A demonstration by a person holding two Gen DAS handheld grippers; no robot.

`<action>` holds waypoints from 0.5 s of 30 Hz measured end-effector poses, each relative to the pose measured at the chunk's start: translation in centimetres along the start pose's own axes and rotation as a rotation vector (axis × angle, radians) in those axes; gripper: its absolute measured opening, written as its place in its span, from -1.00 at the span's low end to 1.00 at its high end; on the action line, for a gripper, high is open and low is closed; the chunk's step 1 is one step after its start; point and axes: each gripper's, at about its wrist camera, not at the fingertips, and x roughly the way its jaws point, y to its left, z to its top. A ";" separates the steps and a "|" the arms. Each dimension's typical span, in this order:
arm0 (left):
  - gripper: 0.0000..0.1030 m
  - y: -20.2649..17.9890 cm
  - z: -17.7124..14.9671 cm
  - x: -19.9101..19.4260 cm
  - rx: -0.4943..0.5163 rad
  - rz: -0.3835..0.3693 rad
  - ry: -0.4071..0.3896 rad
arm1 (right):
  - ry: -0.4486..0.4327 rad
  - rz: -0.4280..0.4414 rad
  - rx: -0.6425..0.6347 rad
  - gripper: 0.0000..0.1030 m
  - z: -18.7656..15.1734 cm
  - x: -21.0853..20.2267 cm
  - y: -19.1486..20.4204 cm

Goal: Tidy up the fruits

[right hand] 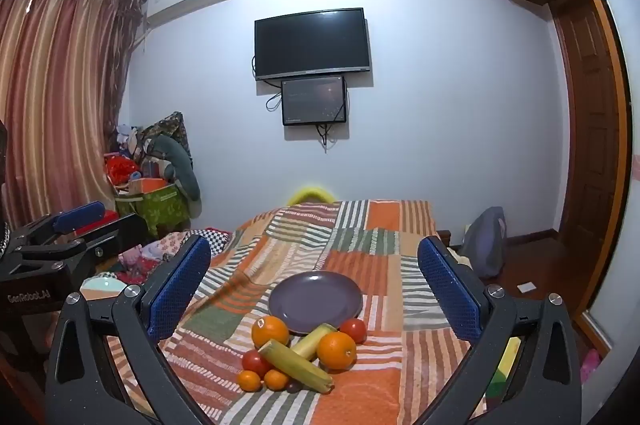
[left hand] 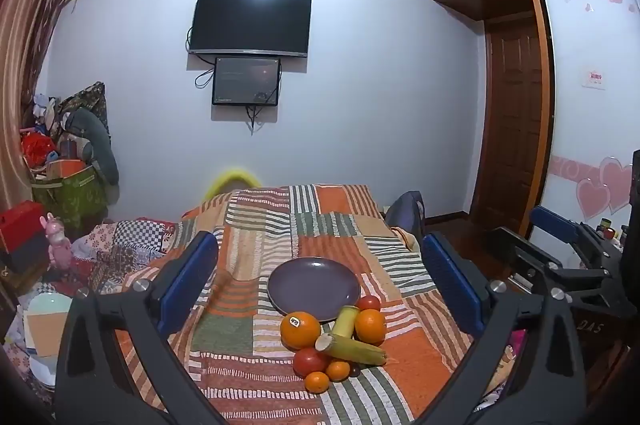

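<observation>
I hold both grippers back from the round purple ceramic plate (left hand: pixel 314 283), high enough to survey everything first. My left gripper (left hand: pixel 320 281) and right gripper (right hand: pixel 314 285) are both spread wide with nothing between the blue pads. The fruit pile (right hand: pixel 298 355), oranges, red tomatoes, small tangerines and two yellow-green cane pieces, sits on the striped patchwork cloth (right hand: pixel 372 265) against the plate's near rim; the plate is bare, presumably the destination.

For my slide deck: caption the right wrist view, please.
Open right gripper faces an empty purple plate and piled fruit on a striped blanket.
</observation>
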 end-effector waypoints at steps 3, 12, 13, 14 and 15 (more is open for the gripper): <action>1.00 -0.1 0.0 -0.1 0.005 0.002 -0.003 | -0.007 -0.001 -0.003 1.00 0.0 0.0 0.1; 1.00 0.9 -0.6 -0.1 -0.008 0.007 -0.001 | -0.013 0.000 -0.004 1.00 -0.4 0.2 -0.1; 1.00 1.0 -0.6 -0.1 -0.005 0.010 -0.001 | -0.014 0.000 -0.004 1.00 -0.4 0.3 -0.1; 1.00 1.1 -0.7 -0.1 -0.003 0.013 -0.001 | -0.014 0.002 -0.006 1.00 -0.3 0.3 -0.1; 1.00 1.1 -0.7 -0.1 -0.002 0.015 -0.002 | -0.015 0.001 -0.008 1.00 -0.3 0.2 0.0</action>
